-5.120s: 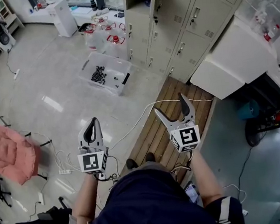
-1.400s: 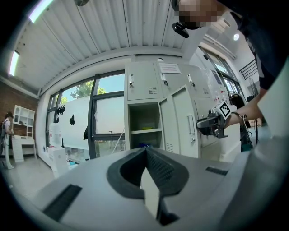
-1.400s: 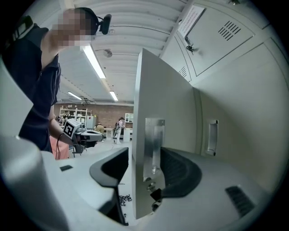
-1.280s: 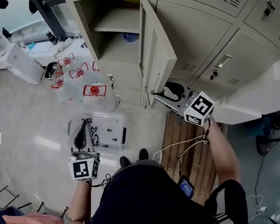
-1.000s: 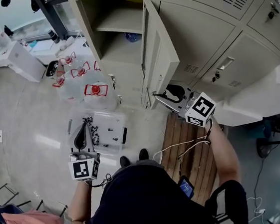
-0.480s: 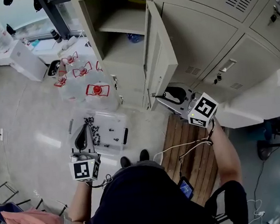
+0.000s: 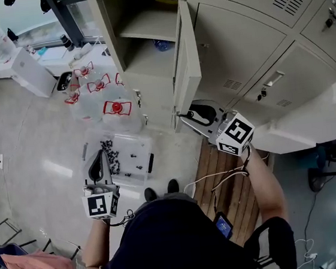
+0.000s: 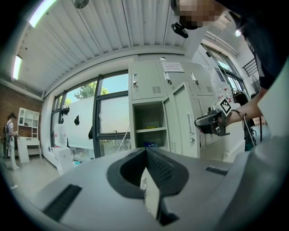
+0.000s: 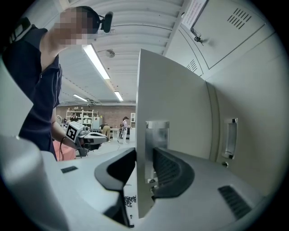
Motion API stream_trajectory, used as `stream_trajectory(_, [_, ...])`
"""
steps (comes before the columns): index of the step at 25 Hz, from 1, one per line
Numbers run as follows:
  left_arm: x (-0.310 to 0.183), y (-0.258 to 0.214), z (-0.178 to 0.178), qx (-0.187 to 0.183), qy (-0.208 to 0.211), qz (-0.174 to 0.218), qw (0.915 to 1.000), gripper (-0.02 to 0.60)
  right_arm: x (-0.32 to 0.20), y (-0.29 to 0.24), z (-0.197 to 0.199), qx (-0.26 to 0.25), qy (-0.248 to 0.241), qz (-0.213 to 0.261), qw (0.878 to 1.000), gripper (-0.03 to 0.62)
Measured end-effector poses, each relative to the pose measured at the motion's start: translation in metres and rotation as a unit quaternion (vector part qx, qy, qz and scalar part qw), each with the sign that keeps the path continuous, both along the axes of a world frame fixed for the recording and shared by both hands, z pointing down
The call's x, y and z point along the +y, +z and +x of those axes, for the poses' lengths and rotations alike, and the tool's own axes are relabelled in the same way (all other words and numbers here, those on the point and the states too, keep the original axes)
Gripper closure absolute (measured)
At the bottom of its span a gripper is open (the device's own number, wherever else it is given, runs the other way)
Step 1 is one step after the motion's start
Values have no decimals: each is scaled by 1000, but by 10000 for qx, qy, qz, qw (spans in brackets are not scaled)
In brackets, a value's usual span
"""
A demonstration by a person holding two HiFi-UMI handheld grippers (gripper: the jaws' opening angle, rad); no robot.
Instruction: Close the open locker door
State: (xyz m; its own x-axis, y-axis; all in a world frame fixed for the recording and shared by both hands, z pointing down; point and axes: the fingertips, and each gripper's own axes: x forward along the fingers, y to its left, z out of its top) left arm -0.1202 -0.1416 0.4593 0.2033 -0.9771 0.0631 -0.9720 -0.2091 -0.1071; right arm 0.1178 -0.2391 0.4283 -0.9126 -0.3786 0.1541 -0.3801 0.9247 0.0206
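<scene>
The beige locker door (image 7: 187,68) stands ajar in front of its open compartment (image 7: 139,37), which has a shelf and a small blue thing inside. My right gripper (image 7: 185,112) is at the door's lower free edge. In the right gripper view the door (image 9: 176,113) runs between the jaws of the right gripper (image 9: 144,155), which have narrowed onto it with one pad on each face, by the metal latch plate (image 9: 156,131). My left gripper (image 7: 98,157) hangs low at the left, away from the lockers, its jaws of the left gripper (image 8: 145,151) shut on nothing.
Water jugs (image 7: 115,106) with red caps stand left of the locker base. A clear bin (image 7: 119,157) of black parts lies on the floor near my left gripper. A wooden pallet (image 7: 220,167) with cables lies under my right arm. More closed lockers (image 7: 247,37) run to the right.
The right gripper has moved left along with the door's edge, and the door has swung a little towards its frame. The left gripper has stayed where it was.
</scene>
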Motion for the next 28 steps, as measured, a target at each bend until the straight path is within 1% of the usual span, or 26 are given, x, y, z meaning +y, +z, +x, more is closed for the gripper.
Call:
stream_trajectory(6, [0,5,-13,6,-119,-38,9999,578,-3,0,-23,77,174,-24,9998,471])
stream_trajectory(13, [0,4,-26,14,-179,-45,9998,578,-11,1,-53,58,502,-21,9987,477])
stream_trajectory(17, [3,7,-39,30,-285,-59,9996,578,-16,1,-68,101,687,-31,9976,479])
stream_trajectory(22, [4,6,-47,-64,-353,-70,9993,578,-25,1,-87,73,964,-1,9953,480])
stream_trajectory(28, [4,6,-50,-107,-546,-75,9984,578,-40,1,-111,40,1228,39,9924,484])
